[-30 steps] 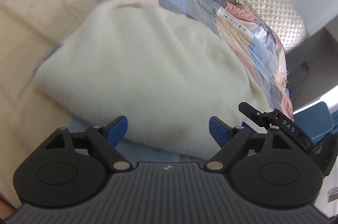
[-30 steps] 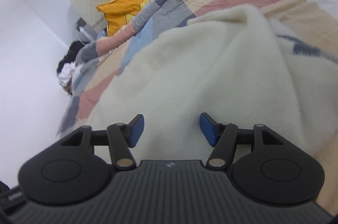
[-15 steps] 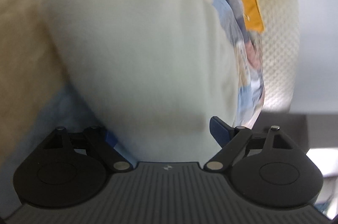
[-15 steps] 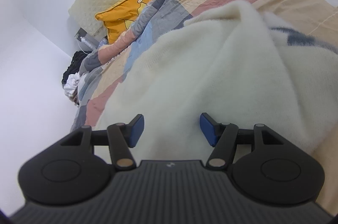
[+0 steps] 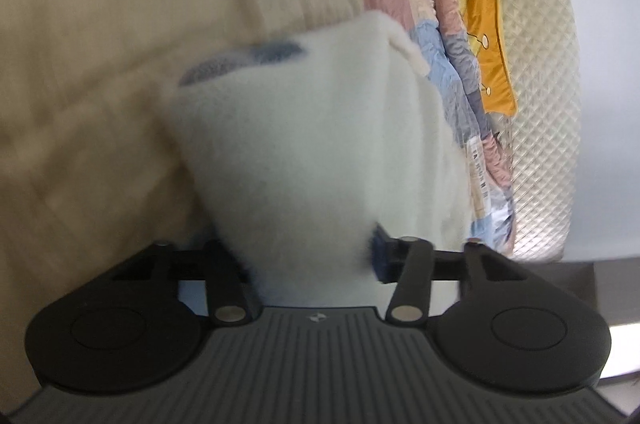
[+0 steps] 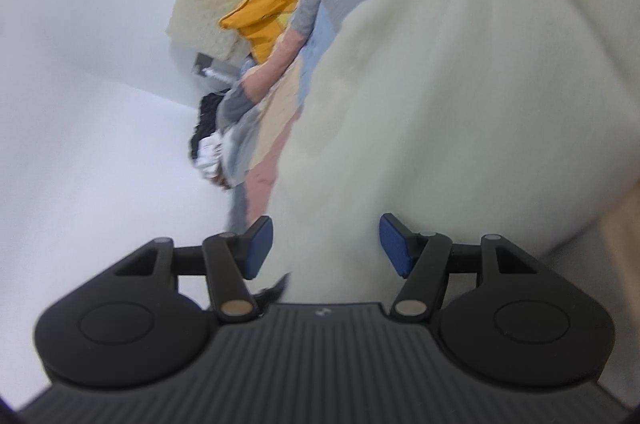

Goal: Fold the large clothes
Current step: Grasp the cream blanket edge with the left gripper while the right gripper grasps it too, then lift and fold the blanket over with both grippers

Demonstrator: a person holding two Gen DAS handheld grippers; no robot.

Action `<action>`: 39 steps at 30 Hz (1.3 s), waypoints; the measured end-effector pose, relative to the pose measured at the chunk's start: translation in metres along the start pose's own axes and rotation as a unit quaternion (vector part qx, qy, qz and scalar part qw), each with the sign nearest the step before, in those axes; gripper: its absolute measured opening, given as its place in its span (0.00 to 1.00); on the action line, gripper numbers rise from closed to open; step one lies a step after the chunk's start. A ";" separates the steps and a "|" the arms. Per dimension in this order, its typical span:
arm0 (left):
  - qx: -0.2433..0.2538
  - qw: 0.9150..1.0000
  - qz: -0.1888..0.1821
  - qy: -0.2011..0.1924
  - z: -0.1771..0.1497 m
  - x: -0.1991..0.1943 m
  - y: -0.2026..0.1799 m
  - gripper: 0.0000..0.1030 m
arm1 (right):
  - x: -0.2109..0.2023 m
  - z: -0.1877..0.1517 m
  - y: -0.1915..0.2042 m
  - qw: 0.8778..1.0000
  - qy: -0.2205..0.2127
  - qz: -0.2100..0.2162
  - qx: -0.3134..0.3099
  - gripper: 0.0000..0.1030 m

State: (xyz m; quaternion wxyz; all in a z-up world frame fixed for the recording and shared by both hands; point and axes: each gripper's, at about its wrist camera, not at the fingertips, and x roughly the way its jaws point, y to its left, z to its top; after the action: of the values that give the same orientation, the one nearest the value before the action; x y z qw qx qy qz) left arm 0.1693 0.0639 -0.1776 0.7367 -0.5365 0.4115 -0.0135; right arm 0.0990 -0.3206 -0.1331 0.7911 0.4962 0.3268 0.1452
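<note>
The main risk is the bulk of cloth slipping out: the cream fleece garment [image 5: 320, 152] is thick and soft, and in the left wrist view a wad of it fills the gap between the fingers of the left gripper [image 5: 312, 260], hiding the left pad altogether. The fingers stand fairly wide around that wad, so whether they truly pinch it or only straddle it I cannot tell; if the hold is loose, a lift would probably drop the layer and undo the fold. The view is blurred too, which makes the edge hard to judge.

On the other side, the right gripper [image 6: 324, 244] has its fingers spread, both blue pads [image 6: 394, 244] showing, with the garment [image 6: 440, 84] between them but not clearly touched. A one-sided pull from here could drag the pile askew across the bed [image 5: 100, 44].

The garment itself lies on the bed's patchwork quilt [image 6: 276, 88] as a plump, rounded bundle, apparently already doubled over (a dark blue-grey patch [image 5: 256, 58] peeks out at its far edge). A yellow cushion [image 5: 486, 36] leans at the quilted headboard [image 5: 548, 104], well apart from the work.
</note>
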 end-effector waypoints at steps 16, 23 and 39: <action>0.020 1.000 -0.016 -0.013 -0.002 -0.015 0.000 0.37 | 0.030 -0.025 -0.014 0.984 0.107 0.066 0.124 0.82; 0.001 1.000 -0.027 -0.006 -0.001 -0.013 0.004 0.40 | 0.034 -0.025 -0.041 0.978 0.085 0.009 0.189 0.82; -0.003 1.000 -0.026 0.005 -0.002 0.000 0.010 0.52 | -0.004 -0.022 -0.066 0.969 -0.068 -0.034 0.236 0.65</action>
State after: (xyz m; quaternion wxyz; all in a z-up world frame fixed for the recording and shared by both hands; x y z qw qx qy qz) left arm 0.1642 0.0668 -0.1861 0.7321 -0.5493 0.4016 -0.0339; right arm 0.0754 -0.3378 -0.1959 0.6763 0.6662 0.3142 0.0025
